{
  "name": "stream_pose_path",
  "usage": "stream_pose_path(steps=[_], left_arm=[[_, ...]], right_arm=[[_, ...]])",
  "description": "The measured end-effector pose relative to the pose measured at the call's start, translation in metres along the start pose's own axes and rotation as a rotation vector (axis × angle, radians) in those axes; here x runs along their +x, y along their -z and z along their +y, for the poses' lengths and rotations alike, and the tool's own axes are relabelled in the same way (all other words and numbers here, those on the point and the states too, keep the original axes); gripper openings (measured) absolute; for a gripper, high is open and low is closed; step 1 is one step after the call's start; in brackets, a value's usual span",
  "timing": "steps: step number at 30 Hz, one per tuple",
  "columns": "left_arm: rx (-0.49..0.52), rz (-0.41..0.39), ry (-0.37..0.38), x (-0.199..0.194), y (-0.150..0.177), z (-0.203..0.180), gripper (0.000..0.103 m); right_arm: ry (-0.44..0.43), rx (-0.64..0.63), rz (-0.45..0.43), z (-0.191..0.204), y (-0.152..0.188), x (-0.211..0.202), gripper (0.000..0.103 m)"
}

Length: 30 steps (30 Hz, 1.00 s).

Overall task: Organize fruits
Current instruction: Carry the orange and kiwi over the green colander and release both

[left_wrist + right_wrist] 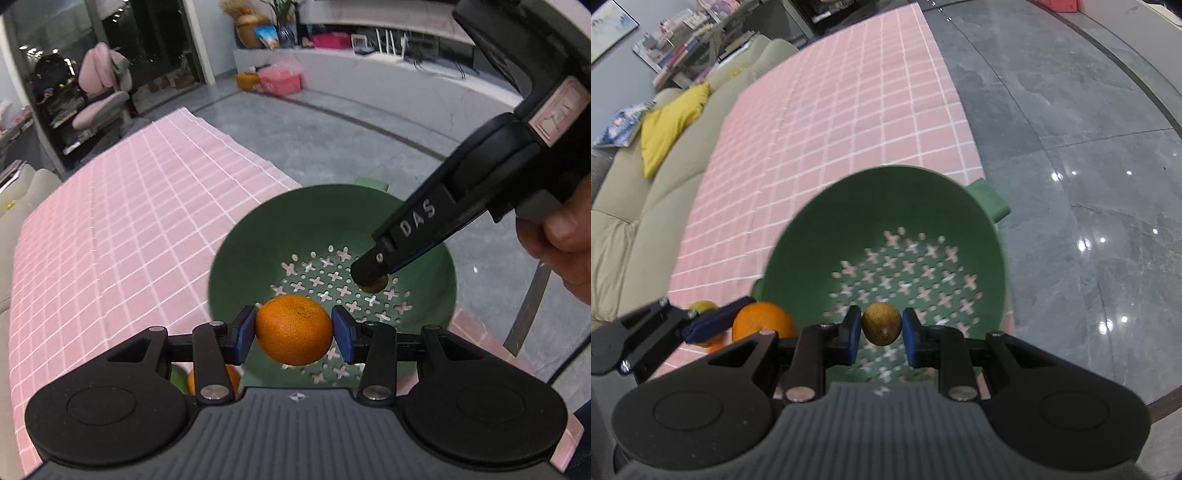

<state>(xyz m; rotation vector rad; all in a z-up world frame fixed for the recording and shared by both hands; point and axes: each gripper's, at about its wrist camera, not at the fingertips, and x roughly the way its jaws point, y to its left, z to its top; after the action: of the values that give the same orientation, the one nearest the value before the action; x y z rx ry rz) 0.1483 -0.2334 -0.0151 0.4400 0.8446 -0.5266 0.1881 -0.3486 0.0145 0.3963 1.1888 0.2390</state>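
Note:
My left gripper [294, 329] is shut on an orange [294, 329] and holds it over the near rim of a green colander [258, 236]. My right gripper [881, 328] is shut on a small brown-yellow fruit [881, 324] and holds it above the inside of the colander [849, 206]. In the left wrist view the right gripper [371, 276] reaches down into the colander from the right, with the small fruit [375, 286] at its tip. In the right wrist view the left gripper with the orange [762, 321] sits at the left, beside the colander's rim.
The colander stands on a pink checked tablecloth [110, 229] near the table's corner. More fruit lies on the cloth: an orange one [190, 380] and a green one [177, 378] under my left gripper, a yellowish one [703, 306]. A beige sofa [628, 206] is beyond; grey floor [1089, 184] at right.

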Motion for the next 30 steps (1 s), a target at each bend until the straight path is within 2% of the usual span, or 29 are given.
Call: stream_pose_path(steps=[4, 9, 17, 18, 21, 25, 28, 30], left_arm=[[0.049, 0.087, 0.008, 0.026, -0.001, -0.005, 0.051], [0.121, 0.120, 0.013, 0.045, 0.004, -0.012, 0.051], [0.118, 0.201, 0.045, 0.062, 0.007, -0.010, 0.051], [0.116, 0.211, 0.044, 0.064, 0.007, -0.008, 0.054], [0.126, 0.204, 0.021, 0.065, 0.005, -0.005, 0.059], [0.112, 0.165, -0.033, 0.053, -0.001, -0.002, 0.074], [0.063, 0.135, -0.003, 0.037, -0.007, 0.004, 0.080], [0.029, 0.116, 0.023, 0.026, -0.010, 0.010, 0.080]], right_arm=[[0.019, -0.041, 0.036, -0.001, -0.002, 0.013, 0.020], [0.039, -0.104, 0.069, 0.007, 0.001, 0.024, 0.020], [0.060, -0.198, 0.134, 0.019, 0.008, 0.038, 0.020], [0.055, -0.196, 0.142, 0.019, 0.008, 0.040, 0.021], [0.057, -0.192, 0.146, 0.020, 0.006, 0.042, 0.023], [0.052, -0.173, 0.096, 0.019, 0.001, 0.036, 0.029], [0.027, -0.139, 0.036, 0.016, -0.004, 0.023, 0.029], [0.017, -0.118, -0.009, 0.013, -0.006, 0.013, 0.029]])
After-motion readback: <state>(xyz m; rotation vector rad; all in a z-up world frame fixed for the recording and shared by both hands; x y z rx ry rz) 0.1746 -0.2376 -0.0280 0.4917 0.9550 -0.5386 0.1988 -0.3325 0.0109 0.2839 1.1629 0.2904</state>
